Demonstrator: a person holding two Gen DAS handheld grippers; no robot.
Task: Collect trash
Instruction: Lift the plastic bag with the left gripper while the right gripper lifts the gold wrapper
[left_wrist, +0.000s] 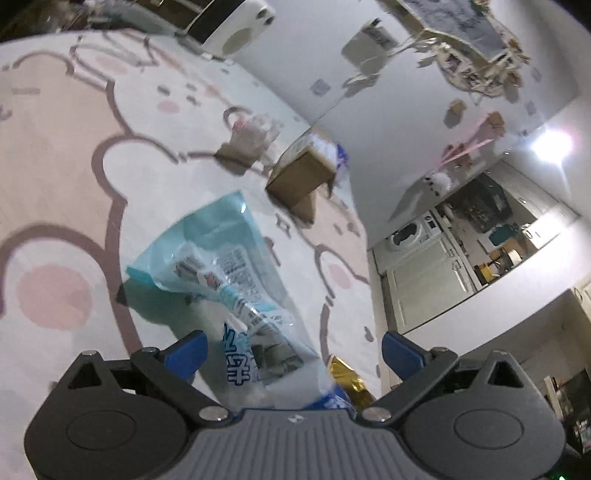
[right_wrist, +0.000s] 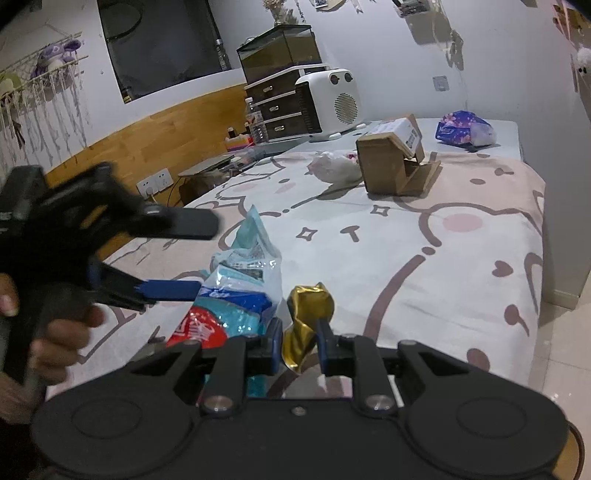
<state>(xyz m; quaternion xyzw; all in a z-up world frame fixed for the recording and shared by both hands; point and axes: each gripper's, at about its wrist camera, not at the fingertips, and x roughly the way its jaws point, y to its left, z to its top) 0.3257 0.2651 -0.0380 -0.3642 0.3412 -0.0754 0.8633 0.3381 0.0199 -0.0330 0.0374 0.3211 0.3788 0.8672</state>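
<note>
A light blue plastic wrapper (left_wrist: 229, 269) lies on the bear-print bed cover, between the wide-apart blue fingers of my left gripper (left_wrist: 295, 350); the same wrapper shows in the right wrist view (right_wrist: 247, 269). A crumpled gold foil wrapper (right_wrist: 306, 321) is pinched between the blue fingers of my right gripper (right_wrist: 298, 345), just right of the blue wrapper; its tip shows in the left wrist view (left_wrist: 347, 380). The left gripper (right_wrist: 184, 254) shows open and blurred in the right wrist view, above the blue wrapper.
A torn cardboard box (right_wrist: 395, 162) and a crumpled white bag (right_wrist: 332, 166) lie farther up the bed (right_wrist: 461, 258). A purple packet (right_wrist: 461, 129) sits near the wall. A white projector (right_wrist: 328, 103) and a drawer unit (right_wrist: 277, 99) stand at the head.
</note>
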